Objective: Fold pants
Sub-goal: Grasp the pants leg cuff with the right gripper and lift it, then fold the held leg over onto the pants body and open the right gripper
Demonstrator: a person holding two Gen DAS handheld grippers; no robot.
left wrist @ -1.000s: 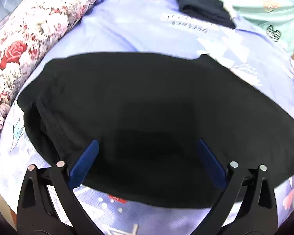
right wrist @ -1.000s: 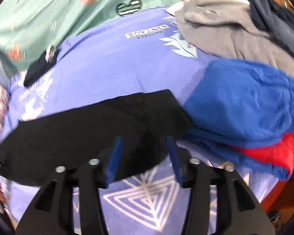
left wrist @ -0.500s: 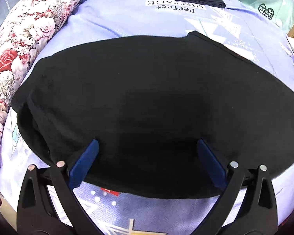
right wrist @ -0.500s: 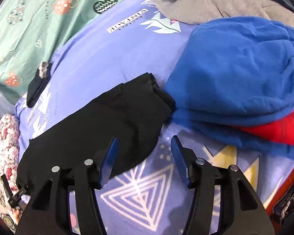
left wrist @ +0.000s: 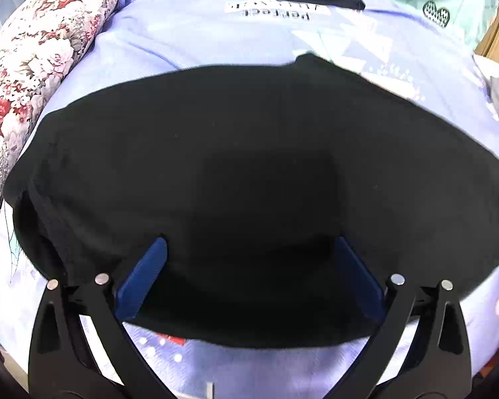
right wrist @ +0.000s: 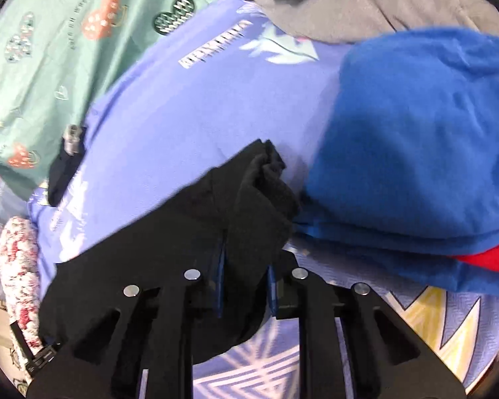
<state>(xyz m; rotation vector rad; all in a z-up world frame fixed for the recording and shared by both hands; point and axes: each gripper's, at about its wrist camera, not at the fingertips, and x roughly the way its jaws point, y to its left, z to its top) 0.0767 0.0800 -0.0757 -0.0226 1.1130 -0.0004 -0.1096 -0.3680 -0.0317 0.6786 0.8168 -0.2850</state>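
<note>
Closing my right gripper (right wrist: 244, 279), I have its two fingers pinching one bunched end of the single black pants (left wrist: 243, 179) spread on the bed's lilac sheet (left wrist: 196, 40); my left gripper (left wrist: 249, 266) hovers over them, fingers spread wide.

Plain black fabric pants (left wrist: 249, 173) lie on a lavender bedsheet (left wrist: 189, 36) with white geometric prints; a red-and-white floral bolster (left wrist: 33, 66) sits left of the claw.
</note>
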